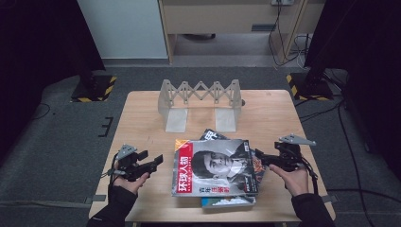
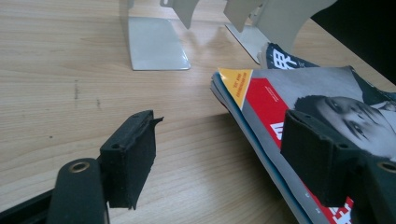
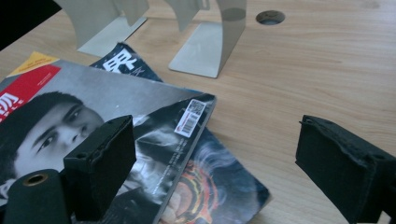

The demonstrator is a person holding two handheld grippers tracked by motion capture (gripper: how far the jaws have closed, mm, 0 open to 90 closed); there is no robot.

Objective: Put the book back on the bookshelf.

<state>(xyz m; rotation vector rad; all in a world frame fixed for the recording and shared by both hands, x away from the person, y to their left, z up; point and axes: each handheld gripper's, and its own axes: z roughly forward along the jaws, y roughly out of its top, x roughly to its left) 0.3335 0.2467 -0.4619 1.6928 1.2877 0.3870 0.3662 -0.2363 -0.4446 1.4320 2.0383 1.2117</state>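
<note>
Wooden and pale, the table [image 1: 142, 118] carried a loose stack of magazines [image 1: 215, 170] near the person's edge, the red-banded top magazine [image 1: 208, 165] lying askew over the others. Behind the stack stood an expandable metal book rack [image 1: 201, 101], its slots bare, so by my judgement nothing had been filed yet and the whole pile remained to be stood in it. Left of the stack, the left hand-held gripper [image 1: 153, 163] was released, jaws apart with nothing between them, just beside the stack's edge. Right of it, the right hand-held gripper [image 1: 260, 156] was likewise released near the opposite edge. Grey carpet, cables and dark stands with striped bases surrounded the table.
</note>
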